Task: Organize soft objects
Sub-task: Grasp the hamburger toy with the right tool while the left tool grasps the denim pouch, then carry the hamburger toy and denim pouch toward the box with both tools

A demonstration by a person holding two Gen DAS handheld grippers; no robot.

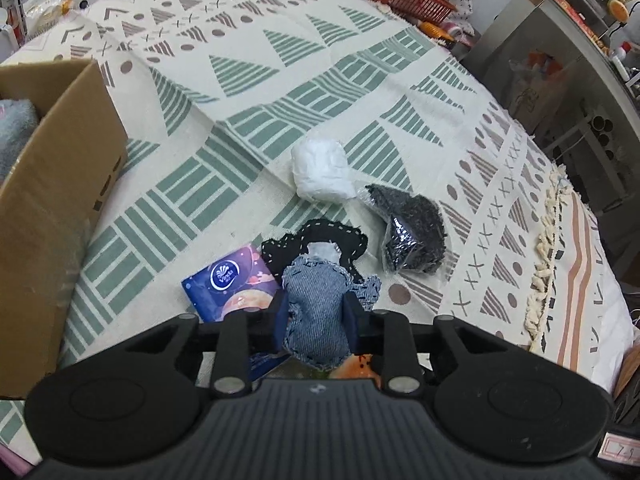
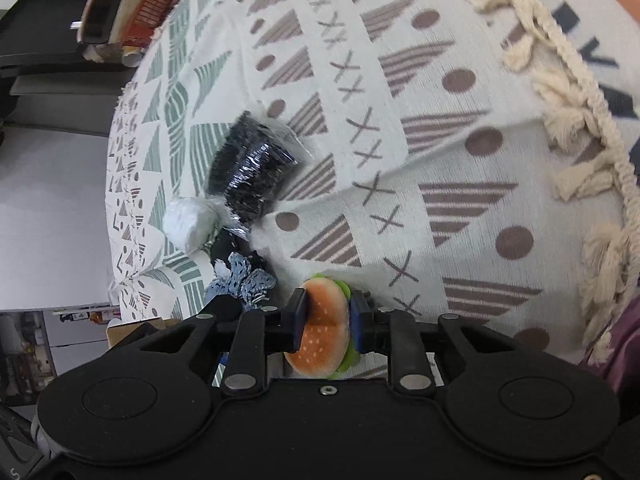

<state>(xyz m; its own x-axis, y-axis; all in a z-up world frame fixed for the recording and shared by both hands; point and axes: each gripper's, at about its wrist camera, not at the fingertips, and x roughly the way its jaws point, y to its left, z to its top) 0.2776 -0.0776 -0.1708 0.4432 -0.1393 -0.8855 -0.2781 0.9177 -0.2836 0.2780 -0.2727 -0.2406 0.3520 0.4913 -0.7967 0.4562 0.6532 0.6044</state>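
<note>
While both grippers are occupied, the nearer concern is the denim doll (image 1: 318, 320), a small stuffed figure in blue jean cloth with a black stitched hat above it, pinched across its body by the left gripper (image 1: 316, 322), whose jaws are closed in on the fabric from both sides. It looks light and limp, padded rather than stiff, so a hold across the thick middle as it has now seems the soundest; the frayed edges and the hat brim would likely just fold or slip away. The right gripper (image 2: 328, 326) is clamped on a plush burger (image 2: 324, 332), the pads pressing the bun from either side; it too appears squashy and weightless, best taken across its full width and not by the green felt rim. Just beside the doll on the left lies a blue tissue pack (image 1: 232, 284), partly under the gripper. Farther out on the patterned cloth (image 1: 280, 92) sit a white wad of wrapped material (image 1: 320, 172) and, touching or nearly touching it, a dark item in a clear bag (image 1: 408, 236), whose film looks slick and may slide under the pads. At the left edge stands an open cardboard box (image 1: 60, 184) with something grey and fluffy already inside, the probable place for these pieces.
</note>
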